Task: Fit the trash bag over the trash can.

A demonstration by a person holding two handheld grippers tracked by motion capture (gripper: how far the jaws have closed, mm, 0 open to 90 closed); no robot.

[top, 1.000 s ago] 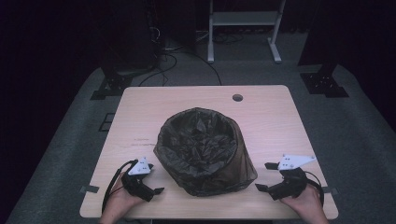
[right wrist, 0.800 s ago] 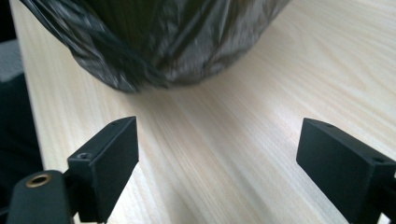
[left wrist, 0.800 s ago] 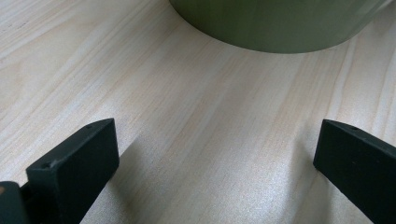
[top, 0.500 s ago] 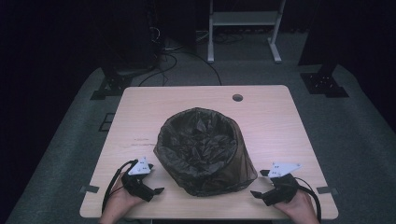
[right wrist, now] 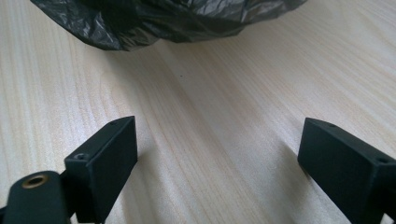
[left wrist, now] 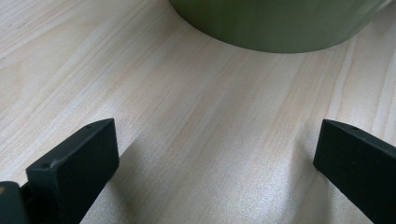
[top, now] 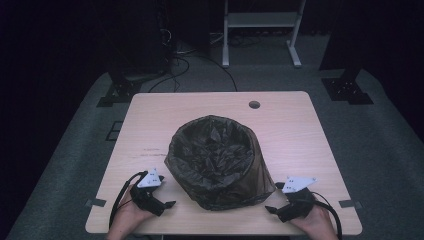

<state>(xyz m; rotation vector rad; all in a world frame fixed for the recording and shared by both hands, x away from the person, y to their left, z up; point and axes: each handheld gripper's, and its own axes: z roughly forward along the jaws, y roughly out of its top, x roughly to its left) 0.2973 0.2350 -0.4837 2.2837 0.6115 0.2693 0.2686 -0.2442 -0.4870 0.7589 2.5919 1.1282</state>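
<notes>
A round bin lined with a crumpled black bag stands in the middle of the light wooden table. My left gripper rests near the front edge, just left of the bin's base, jaws wide open. In the left gripper view the bin's green wall curves across the top, beyond the left gripper, with bare wood between the jaws. My right gripper lies low at the bin's front right, open too. Hanging black bag shows ahead of the right gripper, apart from the jaws.
A round cable hole sits near the table's far edge. On the grey carpet behind are a white frame's legs, loose cables and dark stand feet. Bare tabletop lies on both sides of the bin.
My right gripper has slid left toward the bin's base and dropped a little nearer the front edge. The left gripper and the bin have stayed put.
</notes>
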